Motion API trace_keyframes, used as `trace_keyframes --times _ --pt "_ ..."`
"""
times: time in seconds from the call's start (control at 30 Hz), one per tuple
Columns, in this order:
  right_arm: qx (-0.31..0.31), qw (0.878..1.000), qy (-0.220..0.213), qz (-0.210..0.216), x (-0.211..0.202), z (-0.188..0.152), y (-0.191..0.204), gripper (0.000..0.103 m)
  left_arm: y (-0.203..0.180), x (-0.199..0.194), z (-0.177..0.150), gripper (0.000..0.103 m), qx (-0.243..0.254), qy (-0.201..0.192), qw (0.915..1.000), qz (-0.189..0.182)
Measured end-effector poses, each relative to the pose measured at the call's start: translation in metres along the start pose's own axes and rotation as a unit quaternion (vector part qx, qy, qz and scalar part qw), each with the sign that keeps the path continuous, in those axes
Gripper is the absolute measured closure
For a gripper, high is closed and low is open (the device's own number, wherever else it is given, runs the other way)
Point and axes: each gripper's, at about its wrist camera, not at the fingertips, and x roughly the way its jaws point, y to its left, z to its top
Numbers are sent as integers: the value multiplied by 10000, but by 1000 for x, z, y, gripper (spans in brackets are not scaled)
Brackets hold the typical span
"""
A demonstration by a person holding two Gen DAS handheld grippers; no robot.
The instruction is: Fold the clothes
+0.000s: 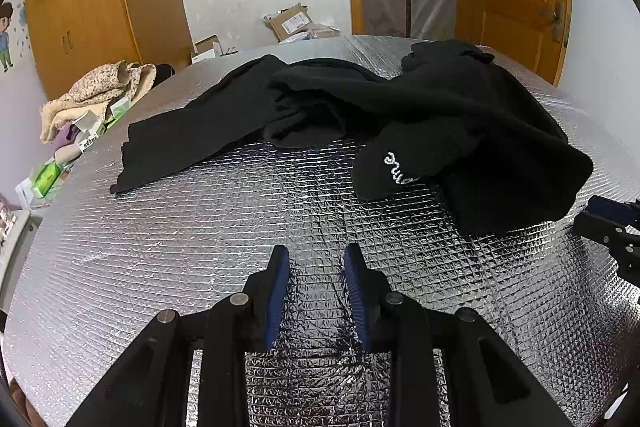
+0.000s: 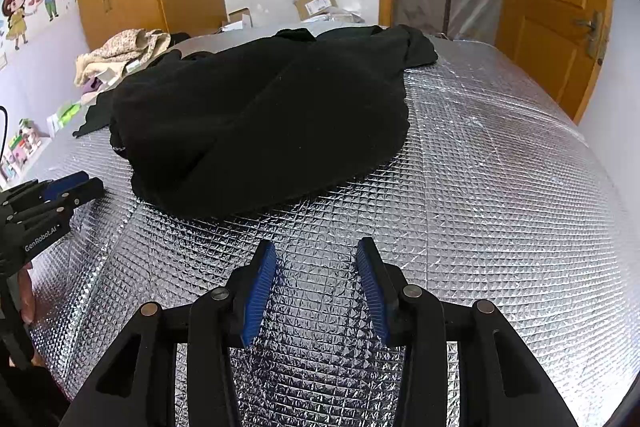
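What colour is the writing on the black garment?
White, on the black garment; the writing shows best in the left wrist view.

Room clutter around the foil-covered table [image 1: 200,247]

A floral cloth [image 1: 100,95] is lying beside green boxes [image 1: 46,179]; cardboard boxes [image 2: 318,3] are sitting behind, between wardrobe [image 1: 88,7] and door [image 2: 556,11].

"GenRobot.AI" stands in white on the left gripper [image 2: 60,193]. White script stitched on the black garment [image 1: 400,131] cannot be read.
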Motion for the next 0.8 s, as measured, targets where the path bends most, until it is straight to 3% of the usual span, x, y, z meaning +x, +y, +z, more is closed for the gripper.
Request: trace_keyframes --times 0.8 --pt "3 10000 19 -1 0 -1 0 58 1 -2 -3 73 11 -30 10000 60"
